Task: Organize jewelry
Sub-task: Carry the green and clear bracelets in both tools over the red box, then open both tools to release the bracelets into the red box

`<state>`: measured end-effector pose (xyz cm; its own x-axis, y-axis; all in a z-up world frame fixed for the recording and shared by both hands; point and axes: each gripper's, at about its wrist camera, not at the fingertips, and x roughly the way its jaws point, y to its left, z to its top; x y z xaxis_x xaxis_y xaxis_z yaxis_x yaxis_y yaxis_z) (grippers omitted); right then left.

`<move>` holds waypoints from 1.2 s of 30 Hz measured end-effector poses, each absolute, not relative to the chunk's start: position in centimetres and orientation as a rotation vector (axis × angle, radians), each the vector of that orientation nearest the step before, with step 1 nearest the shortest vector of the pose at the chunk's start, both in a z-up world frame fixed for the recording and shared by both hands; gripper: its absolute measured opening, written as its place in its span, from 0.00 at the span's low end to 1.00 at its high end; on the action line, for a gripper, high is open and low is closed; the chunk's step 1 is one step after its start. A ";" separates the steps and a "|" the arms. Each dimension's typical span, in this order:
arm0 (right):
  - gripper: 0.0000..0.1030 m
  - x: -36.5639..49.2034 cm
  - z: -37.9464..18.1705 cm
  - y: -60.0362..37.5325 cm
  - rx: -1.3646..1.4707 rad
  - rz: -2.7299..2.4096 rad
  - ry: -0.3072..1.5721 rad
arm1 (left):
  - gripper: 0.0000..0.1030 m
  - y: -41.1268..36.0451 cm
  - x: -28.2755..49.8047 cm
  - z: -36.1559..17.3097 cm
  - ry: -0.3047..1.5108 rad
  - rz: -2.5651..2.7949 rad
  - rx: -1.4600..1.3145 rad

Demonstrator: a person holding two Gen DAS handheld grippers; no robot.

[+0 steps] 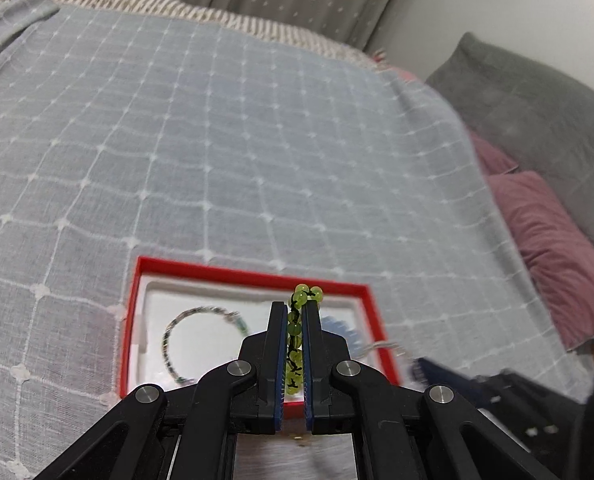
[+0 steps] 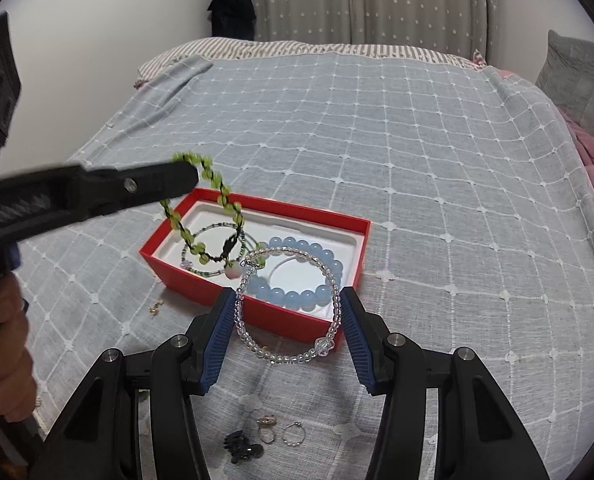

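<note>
My left gripper (image 1: pixel 295 306) is shut on a green bead bracelet (image 1: pixel 305 295), held above the red box (image 1: pixel 253 274). In the right wrist view the left gripper (image 2: pixel 191 174) reaches in from the left, and the green bracelet (image 2: pixel 199 220) dangles over the box's left end. The red box (image 2: pixel 281 322) has a white insert holding a blue bead bracelet (image 2: pixel 317 256) and a thin beaded bracelet (image 2: pixel 213 228). My right gripper (image 2: pixel 288 294) holds a clear bead bracelet (image 2: pixel 289 358) stretched between its blue pads (image 2: pixel 223 320), over the box's near edge.
The box lies on a grey checked bedspread (image 2: pixel 417 152). Two small rings (image 2: pixel 293 434), a dark clip (image 2: pixel 243 446) and a small gold piece (image 2: pixel 155 308) lie on the cloth near me. Pink (image 1: pixel 553 248) and grey (image 1: pixel 537 112) pillows are on the right. A person's hand (image 2: pixel 5 360) grips the left tool.
</note>
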<state>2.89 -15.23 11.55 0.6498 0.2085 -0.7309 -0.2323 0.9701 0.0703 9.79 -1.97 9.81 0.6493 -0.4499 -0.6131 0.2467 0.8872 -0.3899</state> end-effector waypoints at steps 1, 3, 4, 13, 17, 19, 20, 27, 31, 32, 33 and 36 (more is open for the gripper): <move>0.54 3.0 11.5 -15.2 -0.034 0.247 0.828 | 0.02 -2.0 10.1 9.3 0.782 -0.391 -0.278; 0.54 3.3 11.3 -15.1 -0.041 0.242 0.828 | 0.02 -1.9 10.5 8.4 0.803 -0.363 -0.259; 0.54 3.5 11.3 -15.1 -0.043 0.241 0.827 | 0.02 -2.0 10.7 8.0 0.811 -0.351 -0.250; 0.54 5.6 10.9 -14.3 -0.055 0.244 0.829 | 0.03 -1.6 10.7 7.2 0.820 -0.252 -0.159; 0.54 6.6 10.5 -13.9 -0.080 0.233 0.833 | 0.15 -1.4 10.3 7.6 0.805 -0.233 -0.123; 0.54 6.9 10.3 -13.8 -0.085 0.233 0.837 | 0.21 -1.3 10.1 7.9 0.794 -0.222 -0.108; 0.54 7.0 10.2 -13.7 -0.087 0.233 0.838 | 0.22 -1.2 10.0 8.0 0.793 -0.218 -0.106; 0.56 7.6 9.8 -13.3 -0.108 0.224 0.837 | 0.37 -0.2 9.5 8.2 0.785 -0.191 -0.085; 0.63 7.7 9.8 -13.4 -0.090 0.223 0.827 | 0.49 0.3 9.3 8.3 0.783 -0.173 -0.076; 0.67 7.7 9.9 -13.4 -0.083 0.221 0.827 | 0.53 0.4 9.2 8.4 0.782 -0.171 -0.077; 0.68 7.7 10.0 -13.5 -0.079 0.219 0.826 | 0.57 0.6 9.1 8.4 0.782 -0.168 -0.079; 0.70 7.3 10.5 -13.7 -0.076 0.216 0.821 | 0.63 1.0 8.9 8.6 0.779 -0.160 -0.078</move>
<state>7.32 -13.68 10.50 0.6609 0.1615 -0.7329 -0.2201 0.9753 0.0164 8.90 0.99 8.55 0.7005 -0.1721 -0.6926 0.1146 0.9850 -0.1288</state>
